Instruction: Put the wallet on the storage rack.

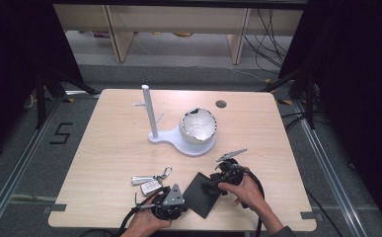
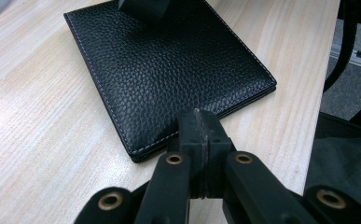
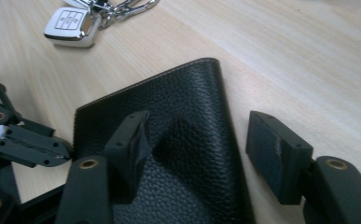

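- One black leather wallet [image 1: 202, 193] lies flat near the front edge of the table [image 1: 104, 148], closed, between the two grippers.
- Left gripper [image 2: 197, 122]: its jaws are pressed together, tips resting at the wallet's near corner. I can't tell whether they pinch the leather edge or just sit against it.
- Right gripper [image 3: 201, 154]: jaws apart, one pad over the wallet's top face, the other out past its long edge above bare wood. Neither pad presses on the leather, so nothing is gripped on that side.
- Progress, as I judge it: the wallet has not left the table and is not yet opened. The left side looks set to steady the corner. The right has the edge lined up between its jaws but has yet to close on it.
- Pose: both forearms come in from the near side. The left hand [image 1: 146, 222] sits low behind its gripper, and the right hand [image 1: 248, 190] angles in from the right.
- Further out: a set of keys [image 1: 151, 181] with a fob just left of the wallet, and a white stand [image 1: 178, 136] with a bowl on its base at mid-table, well apart from the work.
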Action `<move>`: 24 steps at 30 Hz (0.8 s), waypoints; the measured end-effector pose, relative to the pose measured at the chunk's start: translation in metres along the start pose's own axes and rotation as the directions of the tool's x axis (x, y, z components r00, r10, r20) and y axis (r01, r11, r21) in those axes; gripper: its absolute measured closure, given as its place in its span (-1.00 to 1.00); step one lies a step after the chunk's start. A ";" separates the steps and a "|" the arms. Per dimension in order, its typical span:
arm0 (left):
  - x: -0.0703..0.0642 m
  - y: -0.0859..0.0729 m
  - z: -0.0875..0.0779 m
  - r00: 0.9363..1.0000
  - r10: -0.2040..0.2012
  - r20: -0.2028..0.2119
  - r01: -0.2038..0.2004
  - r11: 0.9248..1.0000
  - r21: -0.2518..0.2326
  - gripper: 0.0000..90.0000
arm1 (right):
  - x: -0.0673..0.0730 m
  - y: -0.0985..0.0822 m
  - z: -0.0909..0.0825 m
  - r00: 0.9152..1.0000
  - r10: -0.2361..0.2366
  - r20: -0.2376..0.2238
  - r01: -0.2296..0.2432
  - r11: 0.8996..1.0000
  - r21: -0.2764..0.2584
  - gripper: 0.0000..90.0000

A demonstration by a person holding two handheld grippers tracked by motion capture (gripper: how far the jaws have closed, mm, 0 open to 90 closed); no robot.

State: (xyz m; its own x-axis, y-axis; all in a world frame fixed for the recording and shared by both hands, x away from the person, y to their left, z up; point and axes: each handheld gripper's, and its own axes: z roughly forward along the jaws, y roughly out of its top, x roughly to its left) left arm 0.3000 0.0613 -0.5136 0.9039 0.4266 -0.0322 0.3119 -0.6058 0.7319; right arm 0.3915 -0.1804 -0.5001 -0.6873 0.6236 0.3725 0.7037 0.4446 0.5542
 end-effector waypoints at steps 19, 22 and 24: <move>-0.003 -0.001 0.001 1.000 0.000 -0.016 0.000 1.000 -0.005 0.98 | -0.006 0.000 -0.005 0.986 0.141 -0.093 -0.141 0.990 0.006 0.16; -0.002 -0.001 0.001 1.000 0.018 -0.018 -0.018 1.000 0.005 0.98 | -0.005 0.000 -0.008 0.978 0.186 -0.094 -0.184 0.983 0.030 0.19; -0.003 -0.001 0.001 1.000 0.016 -0.018 -0.016 1.000 0.005 0.98 | -0.008 0.000 -0.008 0.983 0.158 -0.098 -0.156 0.987 0.024 0.19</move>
State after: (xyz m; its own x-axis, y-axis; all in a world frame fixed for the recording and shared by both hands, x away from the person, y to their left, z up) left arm 0.2977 0.0602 -0.5145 0.9034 0.4288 -0.0077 0.2986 -0.6159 0.7291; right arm 0.3953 -0.1905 -0.4973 -0.5820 0.6197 0.5265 0.8064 0.3568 0.4715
